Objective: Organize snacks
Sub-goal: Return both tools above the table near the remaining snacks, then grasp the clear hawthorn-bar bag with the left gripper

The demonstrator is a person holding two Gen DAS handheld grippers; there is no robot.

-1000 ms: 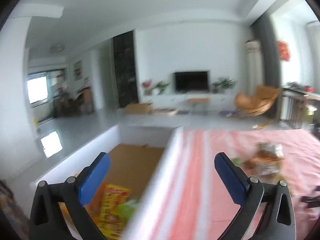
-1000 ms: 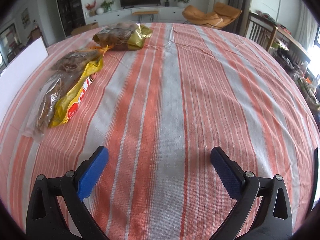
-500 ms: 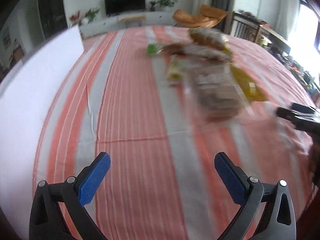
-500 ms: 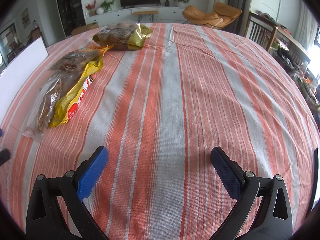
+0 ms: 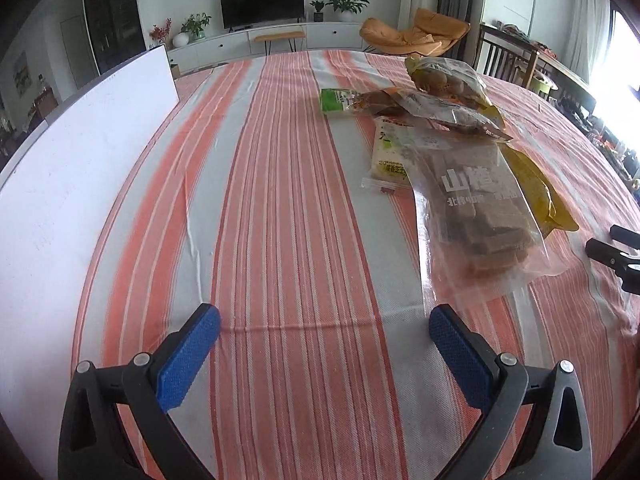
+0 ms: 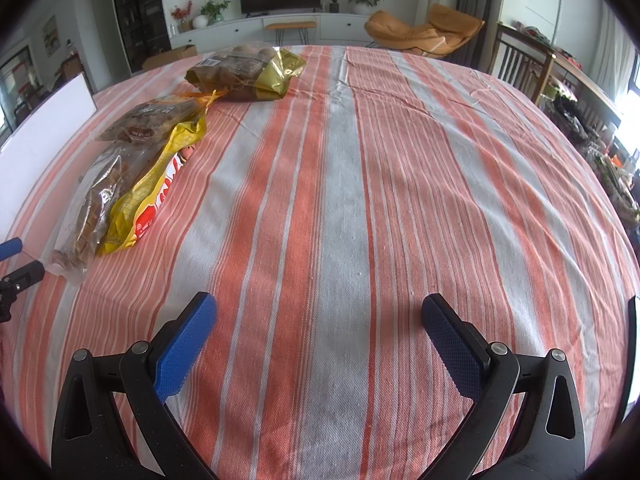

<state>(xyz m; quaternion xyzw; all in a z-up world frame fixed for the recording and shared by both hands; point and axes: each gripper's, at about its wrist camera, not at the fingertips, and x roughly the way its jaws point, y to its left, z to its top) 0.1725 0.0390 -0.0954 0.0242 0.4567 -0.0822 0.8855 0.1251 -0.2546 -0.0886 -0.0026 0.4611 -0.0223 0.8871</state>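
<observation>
- The left tongs [image 5: 324,336], black arms tipped with blue textured pads, stand wide apart and hold nothing, hovering over bare cloth.
- The right tongs [image 6: 319,322] are spread just as wide and are likewise empty above the orange-and-grey striped tablecloth [image 6: 340,208] covering the surface.
- Just ahead and to the right of the left tongs lies a clear plastic bag of brown square slices with white lettering [image 5: 476,208], flat on the cloth.
- Partly beneath that bag's right edge sits a yellow crinkled snack packet [image 5: 536,192]; its red-and-yellow face shows in the right wrist view.
- Under the clear bag's far left corner lies a pale cream flat packet [image 5: 390,152].
- Beyond it rests a long clear wrapper of dark brown pieces with a green end [image 5: 384,105], lying crosswise.
- Farthest of the snacks is a gold-edged bag of round brown pieces [image 5: 444,80], touching the long wrapper.
- Along the left edge of the surface stands a white box wall [image 5: 80,152], well apart from the snack cluster.
- Far behind are a white low cabinet with a dark television [image 5: 262,3] and an orange lounge chair [image 5: 416,34].
</observation>
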